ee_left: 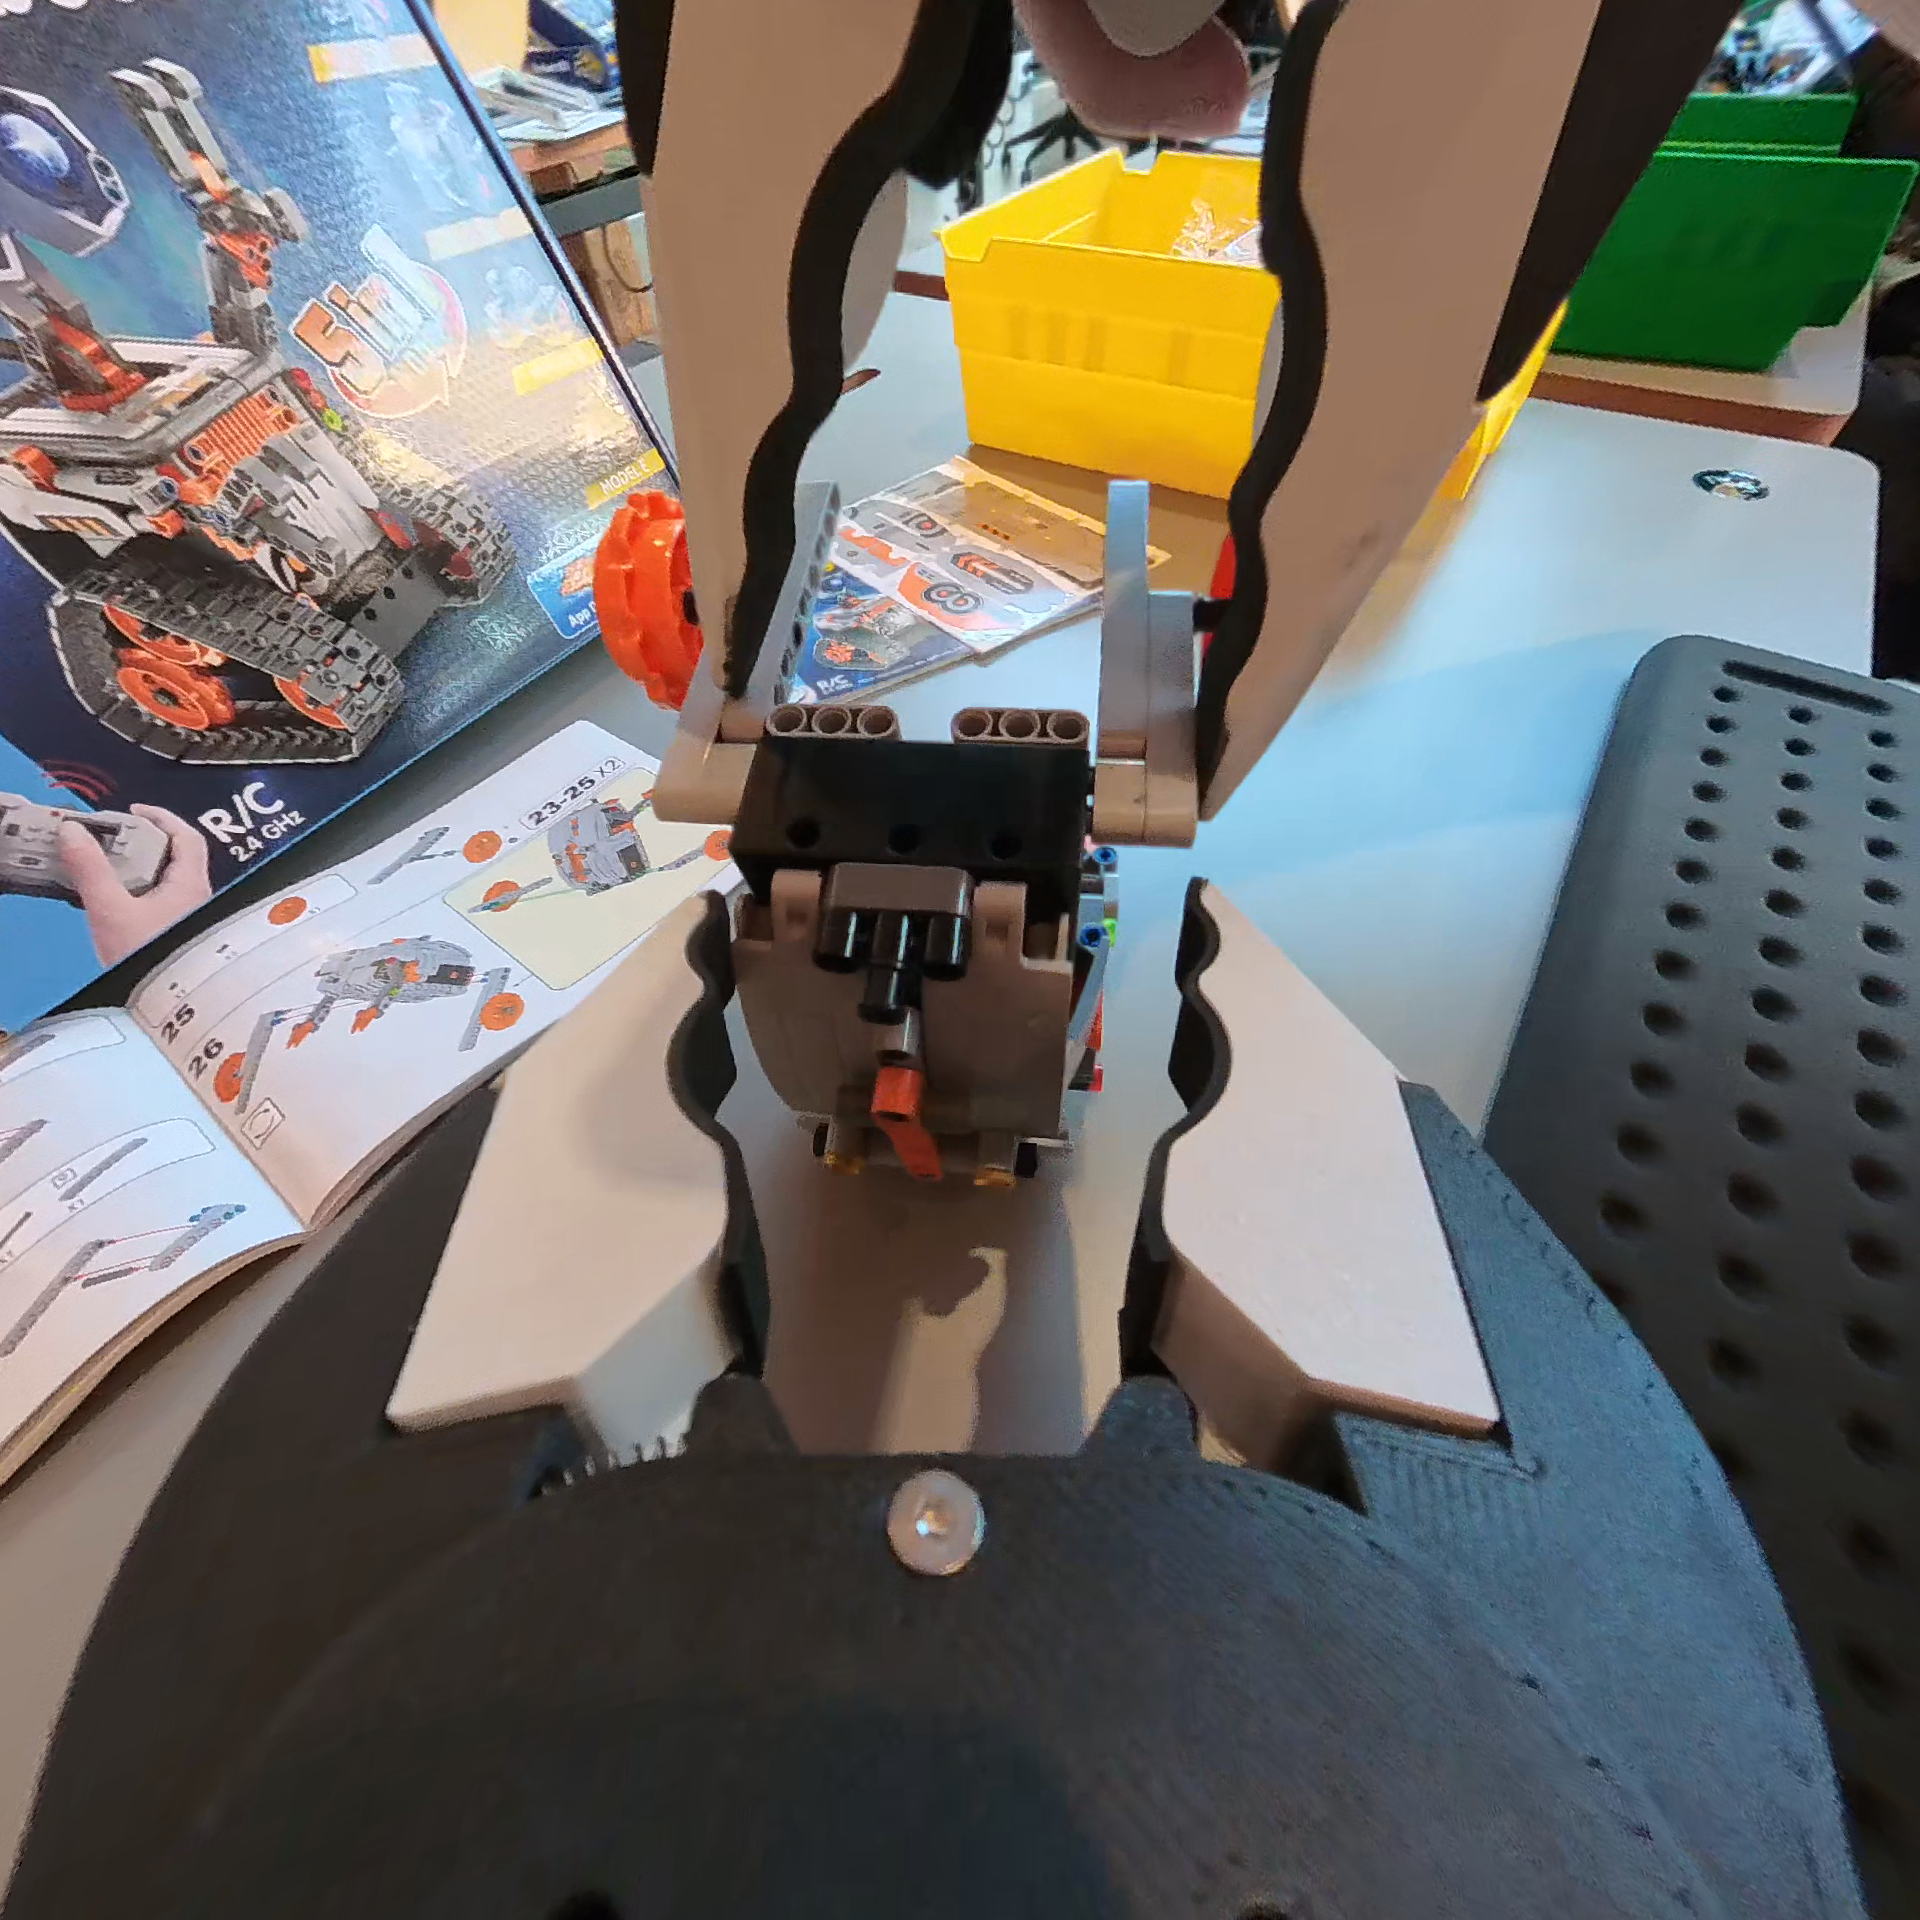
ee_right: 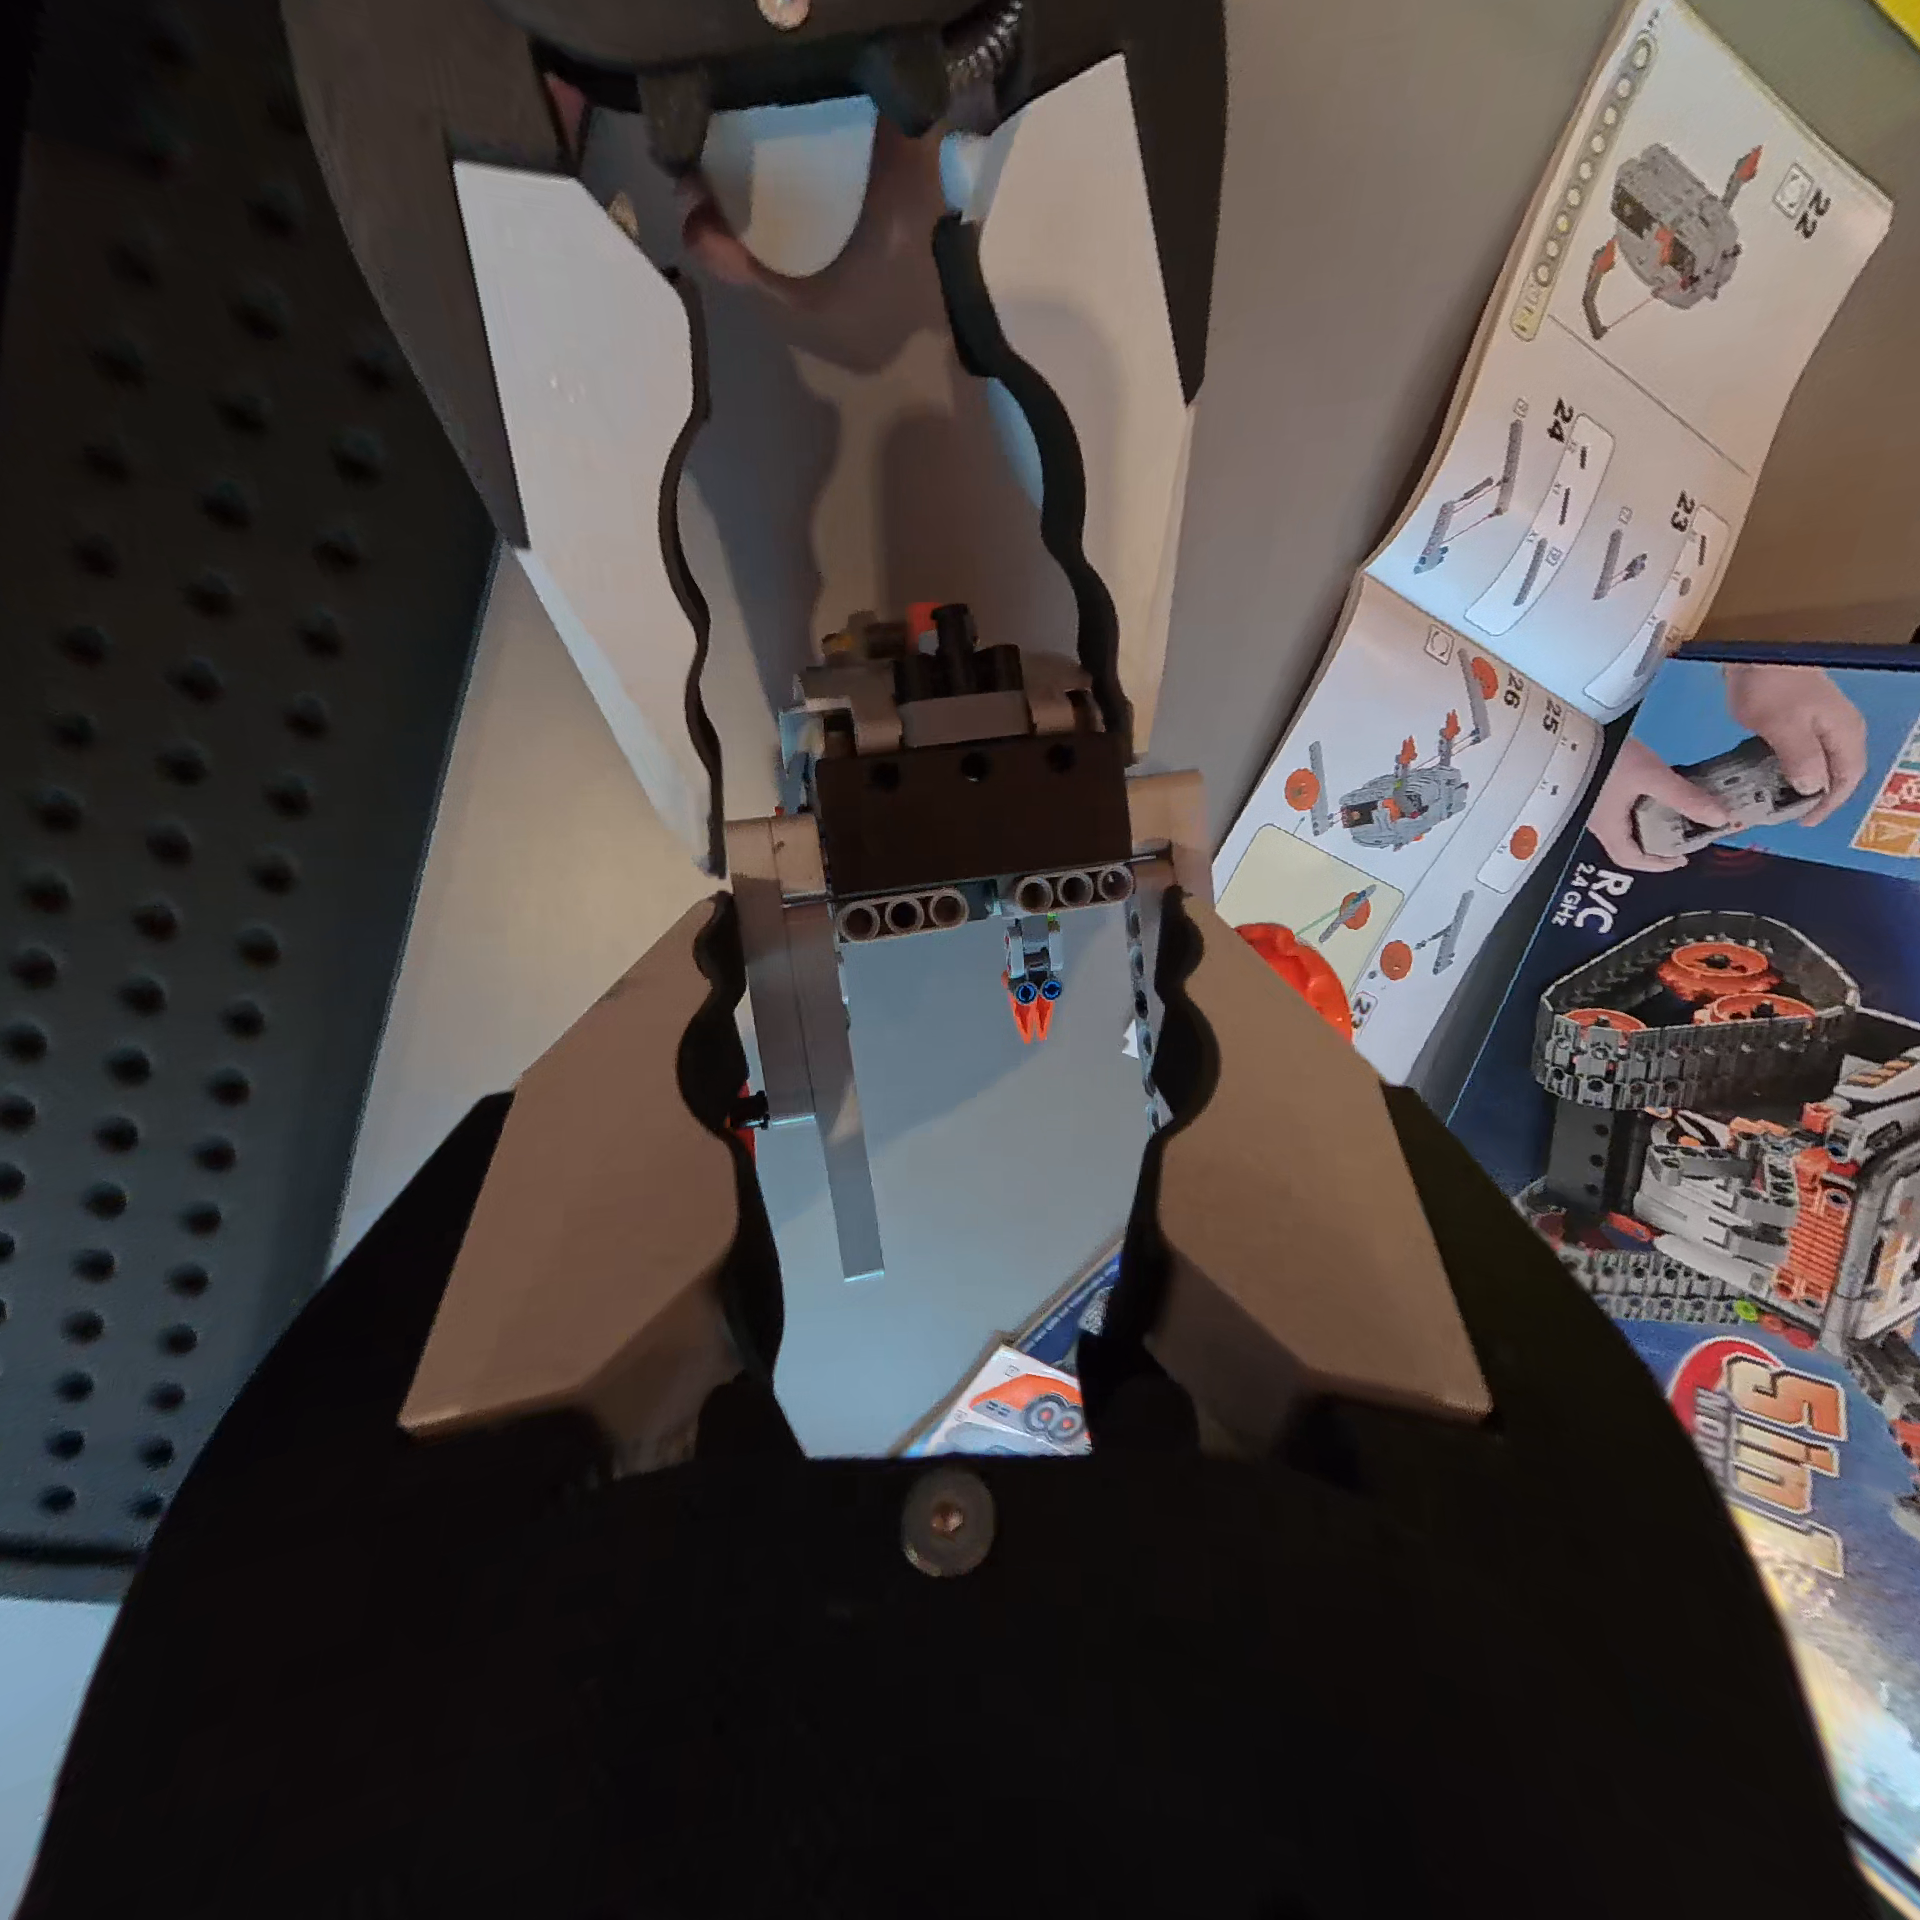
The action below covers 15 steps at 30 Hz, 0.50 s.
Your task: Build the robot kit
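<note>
A grey and black brick model with two grey beams sticking out hangs between both grippers, which face each other. My left gripper is closed around the model's grey body, its fingers against the sides. My right gripper comes from the opposite side and presses on the outsides of the two beams. The model also shows in the right wrist view. An orange wheel sits just behind the right gripper's finger; I cannot tell whether it is attached.
A blue toy box leans at the left, an open instruction booklet beside it. A sticker sheet, a yellow bin and green bins lie beyond. A black perforated panel is at the right. A small orange-tipped part lies on the table. Less than 4 cm separates the two grippers' tips. From either gripper's tips it is about 20 cm to the black perforated panel. It is also in sight in the right wrist view.
</note>
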Tool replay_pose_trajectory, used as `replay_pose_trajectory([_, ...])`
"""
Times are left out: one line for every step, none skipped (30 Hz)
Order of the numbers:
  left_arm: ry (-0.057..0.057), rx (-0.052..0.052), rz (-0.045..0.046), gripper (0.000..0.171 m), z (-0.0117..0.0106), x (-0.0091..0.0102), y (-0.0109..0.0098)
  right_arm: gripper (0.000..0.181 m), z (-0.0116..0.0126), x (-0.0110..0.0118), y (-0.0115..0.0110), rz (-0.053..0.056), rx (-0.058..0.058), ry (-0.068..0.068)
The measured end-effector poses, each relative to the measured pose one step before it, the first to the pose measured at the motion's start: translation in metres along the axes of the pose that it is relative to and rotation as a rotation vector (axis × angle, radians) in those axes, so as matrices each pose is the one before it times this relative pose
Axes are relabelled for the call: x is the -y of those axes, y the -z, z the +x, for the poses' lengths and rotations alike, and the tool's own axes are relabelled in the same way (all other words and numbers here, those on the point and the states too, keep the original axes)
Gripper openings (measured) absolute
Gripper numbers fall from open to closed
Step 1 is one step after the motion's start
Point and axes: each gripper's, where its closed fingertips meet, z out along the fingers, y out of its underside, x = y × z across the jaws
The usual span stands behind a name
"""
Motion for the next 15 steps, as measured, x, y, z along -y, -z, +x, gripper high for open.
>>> replay_pose_trajectory([0.0023,0.0122,0.00408,0.085,-0.00093,0.00147,-0.00036,0.079,-0.00017,0.00028,0.00004,0.0082,-0.0038,-0.016])
replay_pose_trajectory([0.0074,0.0116,0.00459,0.083,-0.00111,0.00175,-0.00016,0.079,0.00023,-0.00035,0.00015,0.004,-0.0055,-0.0131])
replay_pose_trajectory([0.0003,0.0074,-0.00503,0.083,-0.00071,0.00017,-0.00029,0.077,-0.00006,-0.00083,0.00054,-0.0005,-0.0051,-0.0083])
replay_pose_trajectory([-0.0013,0.0054,0.00014,0.082,-0.00039,0.00041,-0.00015,0.076,-0.00063,-0.00037,0.00058,-0.0001,-0.0058,-0.0049])
replay_pose_trajectory([0.0012,-0.0003,0.00028,0.082,0.00055,0.00007,-0.00006,0.075,-0.00083,-0.0007,0.0005,-0.0044,-0.008,-0.0041])
replay_pose_trajectory([0.0029,-0.0038,-0.00072,0.082,0.00114,-0.00038,0.00029,0.075,-0.00136,-0.00079,0.00079,-0.0074,-0.0051,-0.008])
replay_pose_trajectory([0.0038,-0.0033,0.00037,0.082,0.0012,-0.00051,0.00071,0.072,-0.0021,-0.00021,0.0015,-0.0031,0.0006,-0.0055])
replay_pose_trajectory([0.0059,-0.0026,0.00258,0.082,0.00101,-0.00054,0.00091,0.069,-0.0016,0.00085,0.00228,0.0048,-0.0013,-0.007])
replay_pose_trajectory([0.0085,-0.0035,0.00474,0.082,0.00097,0.0,0.00096,0.064,-0.00265,0.00122,0.00222,0.0104,0.0081,-0.012])
replay_pose_trajectory([0.008,-0.0051,0.00275,0.082,0.0011,0.00006,0.00077,0.058,-0.00479,0.00087,0.0013,0.0098,0.0264,-0.015])
replay_pose_trajectory([0.0079,-0.0062,0.0029,0.083,0.00109,0.0005,0.00077,0.058,-0.00478,0.00047,-0.00009,0.0073,0.0322,-0.0207])
replay_pose_trajectory([0.0065,-0.0045,0.00541,0.082,0.00097,0.00117,0.0006,0.06,-0.00097,0.00027,-0.00061,0.0038,0.0104,-0.0174])
replay_pose_trajectory([0.0046,-0.0012,0.00967,0.083,0.0005,0.00204,0.00076,0.06,0.00064,0.0006,-0.0002,0.0049,-0.001,-0.0044])
replay_pose_trajectory([0.0022,-0.0039,0.01712,0.081,0.00096,0.00332,0.00118,0.059,0.00004,0.00016,-0.00003,-0.0006,0.0001,0.0026])
replay_pose_trajectory([0.0006,-0.0049,0.01684,0.078,0.00144,0.00358,0.00135,0.059,-0.00001,-0.00059,-0.00001,-0.006,-0.0017,0.0058])
